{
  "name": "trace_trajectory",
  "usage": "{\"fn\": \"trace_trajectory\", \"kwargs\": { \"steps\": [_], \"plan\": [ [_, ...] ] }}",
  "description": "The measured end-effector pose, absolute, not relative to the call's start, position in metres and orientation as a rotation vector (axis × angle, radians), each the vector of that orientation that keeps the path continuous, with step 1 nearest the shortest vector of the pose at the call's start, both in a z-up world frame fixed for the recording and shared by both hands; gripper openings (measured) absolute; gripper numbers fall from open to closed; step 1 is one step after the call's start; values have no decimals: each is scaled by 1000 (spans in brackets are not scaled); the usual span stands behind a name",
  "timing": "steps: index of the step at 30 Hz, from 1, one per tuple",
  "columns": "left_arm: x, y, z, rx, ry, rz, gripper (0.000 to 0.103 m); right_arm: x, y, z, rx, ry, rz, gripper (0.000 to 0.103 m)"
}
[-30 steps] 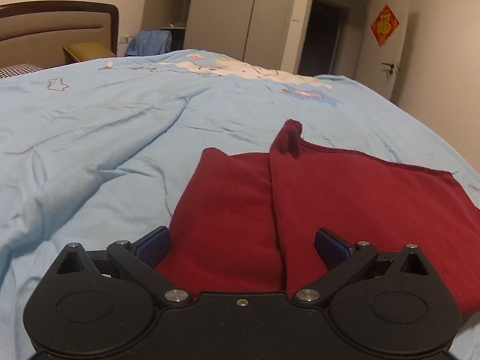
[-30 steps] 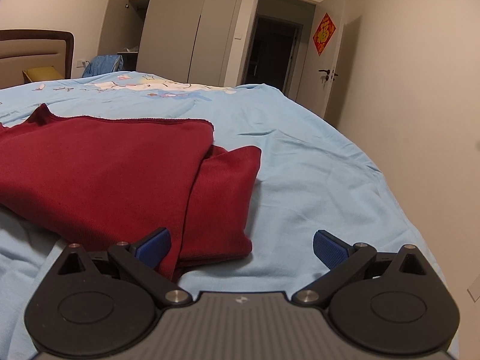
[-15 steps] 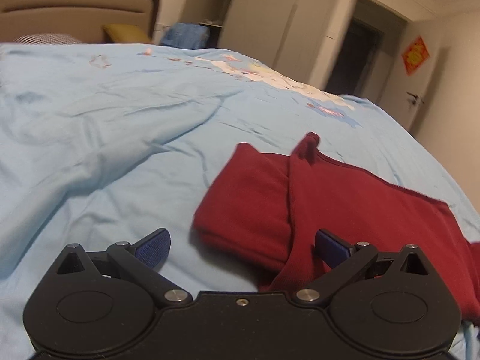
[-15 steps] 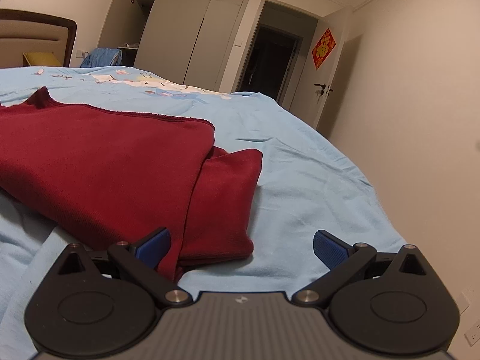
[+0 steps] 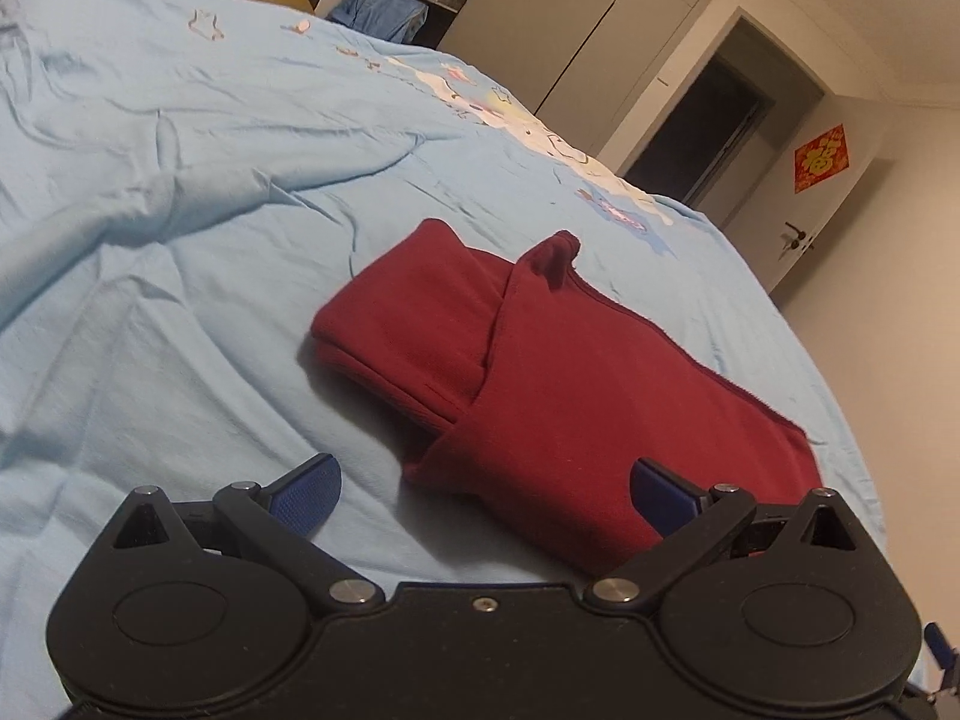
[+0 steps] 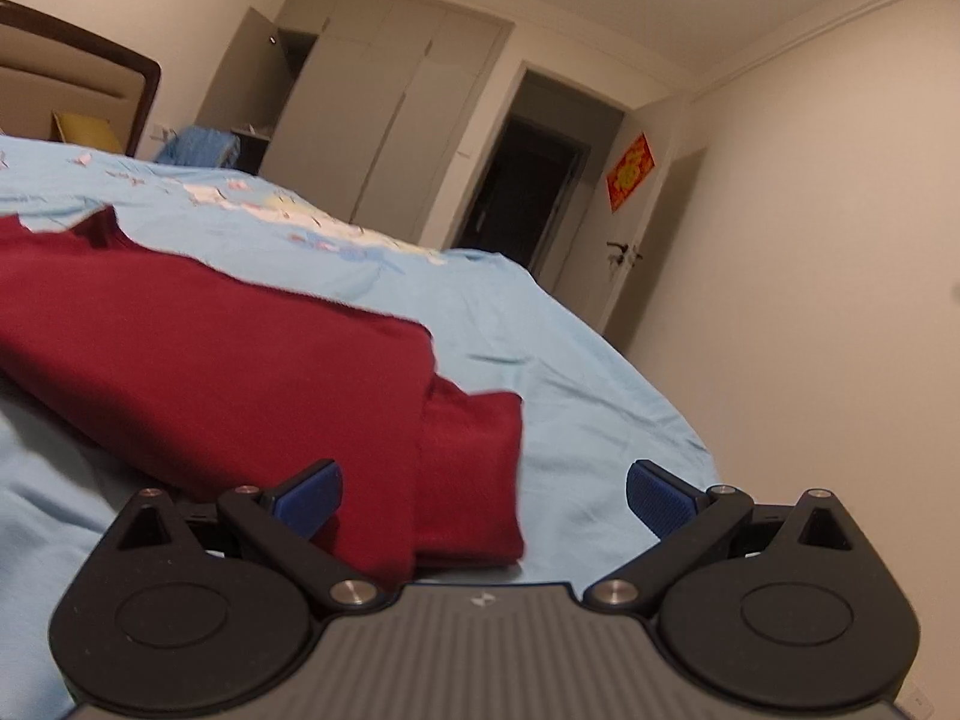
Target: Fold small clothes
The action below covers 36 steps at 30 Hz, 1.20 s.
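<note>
Since the earlier frames both grippers have pulled back and risen from the red garment (image 5: 576,384), so in the left wrist view its near edge, which lay between the fingers before, now lies ahead of them with bare sheet in front. The garment itself keeps its shape. It lies on the light blue bed (image 5: 180,240), near the right side, with both sides folded in over the middle and a small peak of cloth standing at its far edge. I judge the side folds done; a last fold, bringing one end over the other, seems to be left. The left gripper (image 5: 483,483) has its jaws wide open and holds nothing. The right gripper (image 6: 483,489) is the same, open and empty, above the garment's right corner.
</note>
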<state>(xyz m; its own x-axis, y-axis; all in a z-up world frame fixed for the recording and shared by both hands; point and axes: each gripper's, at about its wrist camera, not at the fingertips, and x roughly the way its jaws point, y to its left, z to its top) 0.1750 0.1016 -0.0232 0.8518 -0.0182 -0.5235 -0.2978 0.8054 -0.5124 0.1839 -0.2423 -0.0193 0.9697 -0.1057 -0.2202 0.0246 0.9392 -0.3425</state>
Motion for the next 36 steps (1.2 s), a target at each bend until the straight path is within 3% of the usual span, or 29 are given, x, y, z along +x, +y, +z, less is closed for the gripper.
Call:
{"fn": "trace_trajectory", "kwargs": {
  "steps": [12,26,36],
  "plan": [
    [181,97,-26,-648,557,146,102,216,-195,4,-308,200,57,103],
    [184,92,-31,-601,568,157,102,244,-134,-12,-276,277,209,103],
    [182,81,-33,-584,565,165,102,247,-149,-36,-176,326,246,103]
  ]
}}
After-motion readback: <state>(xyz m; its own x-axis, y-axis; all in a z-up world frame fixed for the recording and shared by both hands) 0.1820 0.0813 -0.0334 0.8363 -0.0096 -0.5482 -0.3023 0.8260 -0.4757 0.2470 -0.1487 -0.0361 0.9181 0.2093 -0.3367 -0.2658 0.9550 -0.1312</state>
